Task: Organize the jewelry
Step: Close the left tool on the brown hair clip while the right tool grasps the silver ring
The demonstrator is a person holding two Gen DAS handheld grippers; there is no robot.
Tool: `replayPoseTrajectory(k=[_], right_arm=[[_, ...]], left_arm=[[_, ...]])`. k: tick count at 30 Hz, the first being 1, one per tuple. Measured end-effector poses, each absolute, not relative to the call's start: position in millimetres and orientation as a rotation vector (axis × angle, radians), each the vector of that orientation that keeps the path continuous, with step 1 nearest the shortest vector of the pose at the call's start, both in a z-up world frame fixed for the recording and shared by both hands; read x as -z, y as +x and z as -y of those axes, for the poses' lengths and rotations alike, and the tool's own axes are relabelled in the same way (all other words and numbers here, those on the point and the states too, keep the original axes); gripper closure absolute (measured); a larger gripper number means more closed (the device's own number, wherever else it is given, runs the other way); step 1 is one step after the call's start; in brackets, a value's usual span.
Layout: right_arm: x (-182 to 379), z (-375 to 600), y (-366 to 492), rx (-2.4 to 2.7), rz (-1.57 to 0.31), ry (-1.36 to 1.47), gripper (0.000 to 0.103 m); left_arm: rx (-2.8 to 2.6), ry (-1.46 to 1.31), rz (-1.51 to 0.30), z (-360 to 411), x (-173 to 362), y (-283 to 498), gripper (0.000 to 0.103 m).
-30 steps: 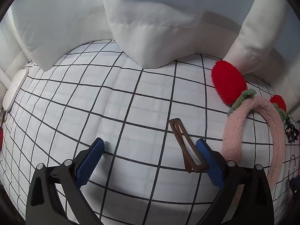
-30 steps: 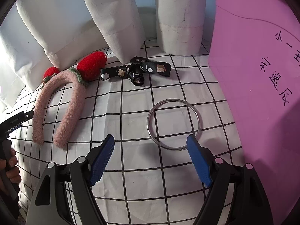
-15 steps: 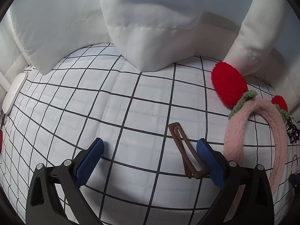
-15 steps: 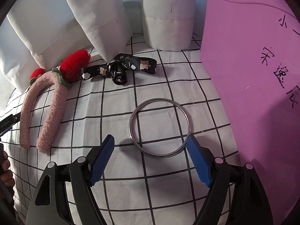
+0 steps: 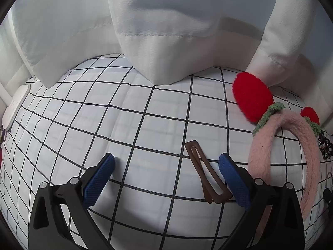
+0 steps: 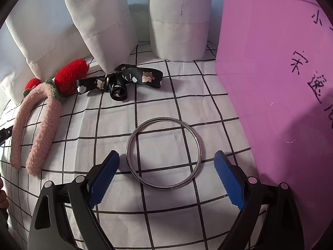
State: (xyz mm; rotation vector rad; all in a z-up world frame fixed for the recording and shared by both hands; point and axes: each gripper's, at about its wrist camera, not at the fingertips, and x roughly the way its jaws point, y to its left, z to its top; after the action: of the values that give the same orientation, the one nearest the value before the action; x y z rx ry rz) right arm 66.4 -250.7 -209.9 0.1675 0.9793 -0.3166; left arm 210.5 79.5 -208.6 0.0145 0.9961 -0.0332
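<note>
Left wrist view: bare grid cloth centre-left; curtain folds block the top, pink headband crowds the right. Right wrist view: purple board walls the right edge.

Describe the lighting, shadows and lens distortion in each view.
Left wrist view: soft, even light, faint shadows under the brown hair clip; fisheye bows the grid cloth lines. Right wrist view: harder light, silver ring glints and casts a shadow; purple sheet tints the right; dark corners.
</note>
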Motion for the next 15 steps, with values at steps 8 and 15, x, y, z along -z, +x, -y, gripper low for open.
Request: replayPoseTrajectory(k=[8,15], right_arm=[[205.2,227.9,56.9,0.280,-0.975,0.136,0.036],[203.4,227.8,53.8,0.263,-0.969,0.157,0.037]], left_arm=[[0.049,0.015,-0.977,-81.9,206.7,200.1,0.021],[0.102,0.040,-0.959,-68.8,196.1,192.1,0.090]])
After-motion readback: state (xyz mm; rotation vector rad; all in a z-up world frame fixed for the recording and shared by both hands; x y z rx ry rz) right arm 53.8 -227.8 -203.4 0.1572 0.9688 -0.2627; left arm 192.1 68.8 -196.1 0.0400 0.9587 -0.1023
